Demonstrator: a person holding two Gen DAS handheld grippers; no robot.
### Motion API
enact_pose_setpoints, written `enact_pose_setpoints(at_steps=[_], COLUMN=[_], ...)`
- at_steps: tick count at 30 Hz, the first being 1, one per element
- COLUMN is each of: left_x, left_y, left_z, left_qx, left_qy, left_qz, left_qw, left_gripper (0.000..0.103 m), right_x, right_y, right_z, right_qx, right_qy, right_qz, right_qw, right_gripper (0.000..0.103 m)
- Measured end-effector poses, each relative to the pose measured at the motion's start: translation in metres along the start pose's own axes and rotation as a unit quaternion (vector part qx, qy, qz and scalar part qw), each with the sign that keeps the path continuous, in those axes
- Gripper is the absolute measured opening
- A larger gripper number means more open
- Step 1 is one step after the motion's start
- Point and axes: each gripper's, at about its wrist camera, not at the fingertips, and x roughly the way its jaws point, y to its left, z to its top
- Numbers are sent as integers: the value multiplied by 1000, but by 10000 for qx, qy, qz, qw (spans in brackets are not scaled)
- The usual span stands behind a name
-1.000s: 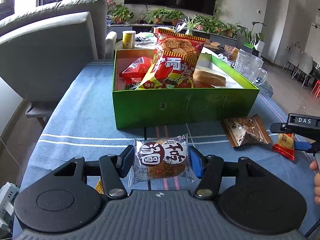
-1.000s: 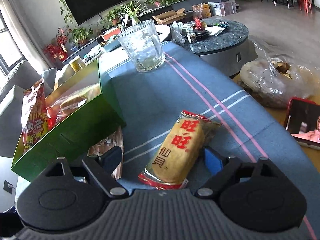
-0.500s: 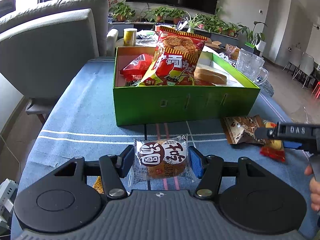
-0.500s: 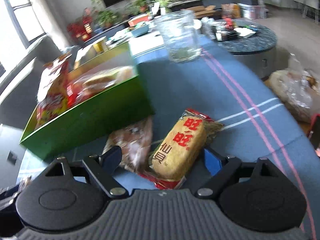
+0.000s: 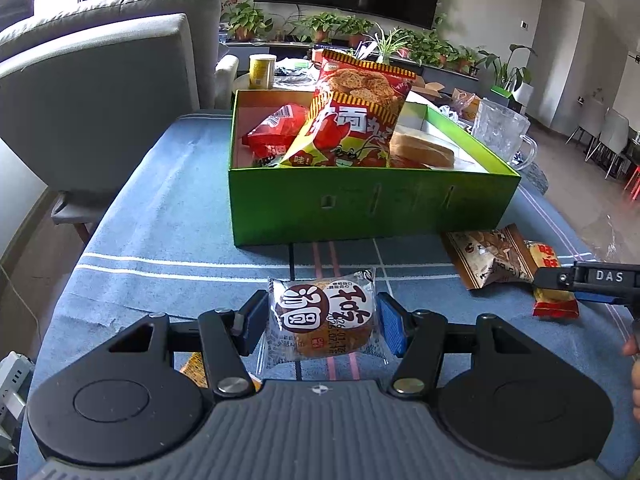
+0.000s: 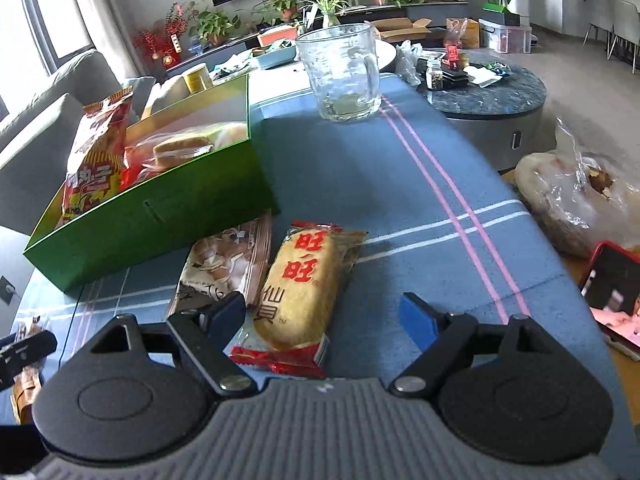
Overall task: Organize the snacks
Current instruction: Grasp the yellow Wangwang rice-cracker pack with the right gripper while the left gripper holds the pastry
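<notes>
Snacks: left hand-held gripper [image 5: 322,320] clamps cake pkt [image 5: 323,322]; right hand-held gripper [image 6: 322,316] apart w/ rice cracker [image 6: 298,296] between, needs closing; green box [image 5: 372,204] ahead next.

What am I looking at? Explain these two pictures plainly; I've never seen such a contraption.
No robot here: a person holds a two-finger tool in each hand, and a camera on each looks out along its fingers. One picture is from the left tool, the other from the right. The left hand-held gripper is closed on a round cake packet. The right hand-held gripper stands open around a yellow rice-cracker packet lying on the blue tablecloth; only one pad is against it. A brown snack packet lies beside that. The green box holds several snacks. A glass mug stands near the box's far corner.
</notes>
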Motion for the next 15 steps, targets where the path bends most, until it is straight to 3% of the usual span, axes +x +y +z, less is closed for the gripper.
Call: enact_pose_setpoints(at_steps=[5, 15], left_x=[0, -1], left_y=[0, 2], left_z=[0, -1], left_qx=[7, -23], left_qy=[7, -8], left_qz=[-5, -5], left_qw=[10000, 10000], left_gripper=[55, 55], right_x=[3, 15], right_y=[11, 22], right_z=[-3, -7], right_qx=[-178, -909], right_qy=[4, -230], right_qz=[127, -588], right_qw=[9998, 9939], right_gripper=[54, 52])
